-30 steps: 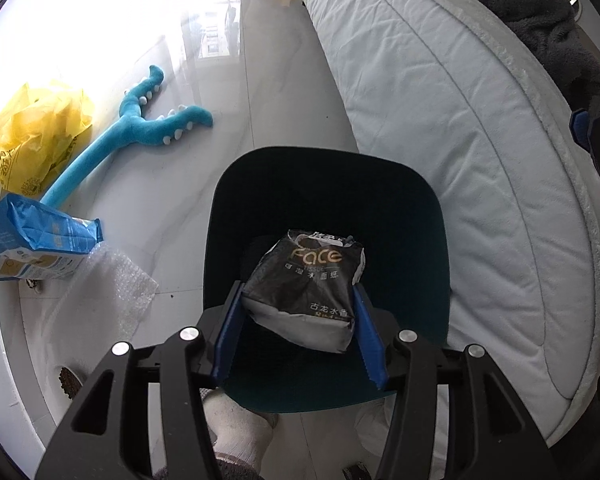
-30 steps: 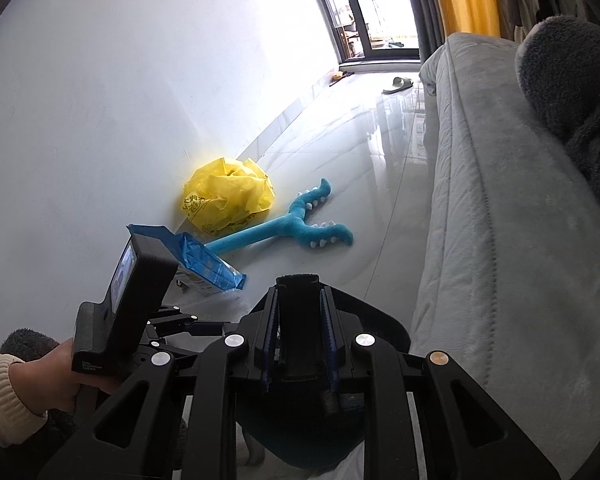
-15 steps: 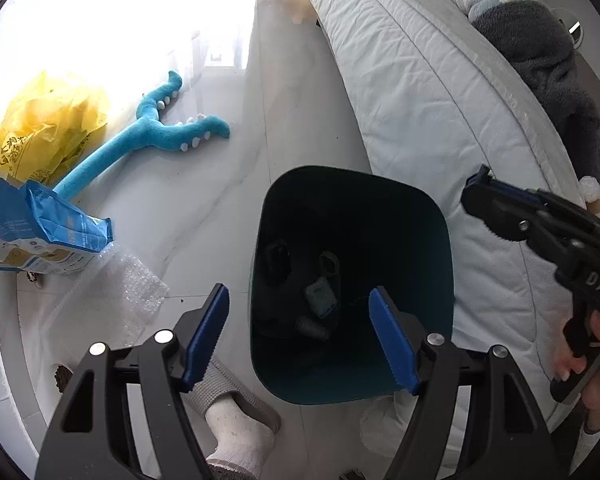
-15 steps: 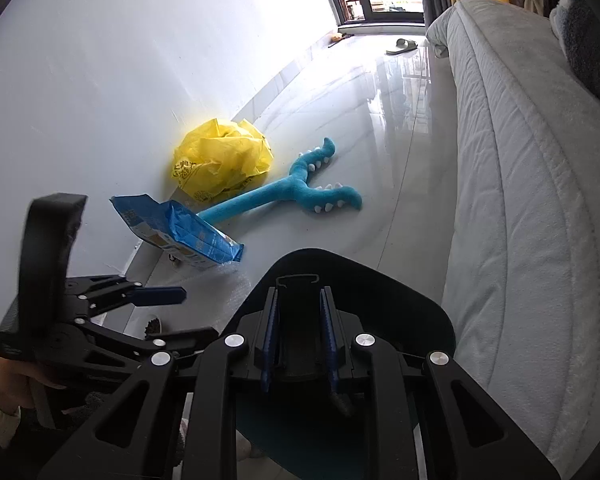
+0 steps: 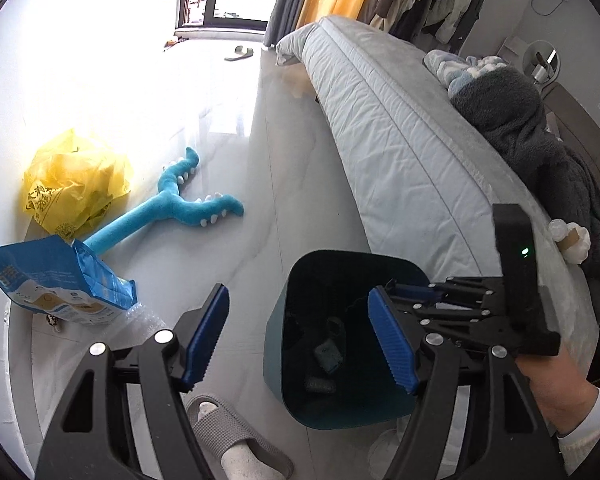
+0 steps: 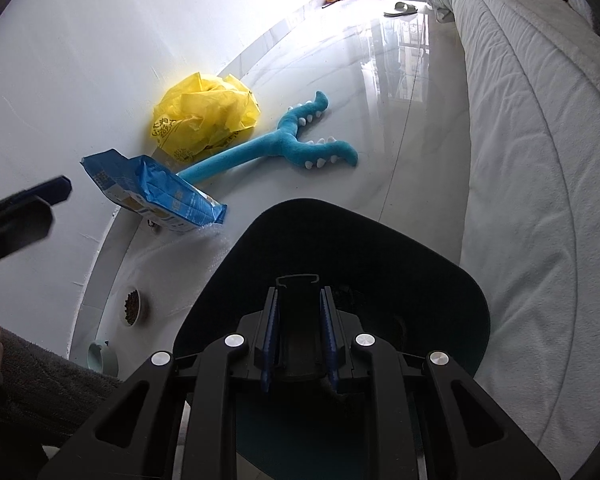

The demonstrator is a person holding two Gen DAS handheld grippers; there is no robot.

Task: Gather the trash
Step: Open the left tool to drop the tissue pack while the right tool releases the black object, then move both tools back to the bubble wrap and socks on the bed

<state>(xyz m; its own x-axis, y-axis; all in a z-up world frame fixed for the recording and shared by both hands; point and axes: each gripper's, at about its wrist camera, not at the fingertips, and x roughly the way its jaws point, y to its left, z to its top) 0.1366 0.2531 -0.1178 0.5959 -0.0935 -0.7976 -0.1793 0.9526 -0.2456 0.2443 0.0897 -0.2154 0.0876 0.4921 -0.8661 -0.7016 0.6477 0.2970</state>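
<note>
A dark teal bin (image 5: 352,255) stands on the floor beside the bed. A black packet (image 5: 327,354) lies at its bottom with other scraps. My left gripper (image 5: 298,295) hangs open and empty above the bin's left side. My right gripper (image 6: 299,296) is over the bin (image 6: 380,232), its blue pads shut on a flat black object (image 6: 299,316) with a wire clip at its top end. In the left wrist view the right gripper (image 5: 398,287) shows just over the bin's right rim. A blue bag (image 5: 60,280) and a crumpled yellow bag (image 5: 76,180) lie by the wall.
A blue plush toy (image 5: 180,208) and bubble wrap (image 5: 140,324) lie on the glossy floor left of the bin. The bed (image 5: 400,140) runs along the right with dark blankets on it. A pet food bowl (image 6: 132,306) sits by the wall. A slippered foot (image 5: 228,436) stands close to the bin.
My left gripper opened and the black packet fell into the bin; the gripper then rose and tilted up. My right gripper came down over the bin, still shut on the black object.
</note>
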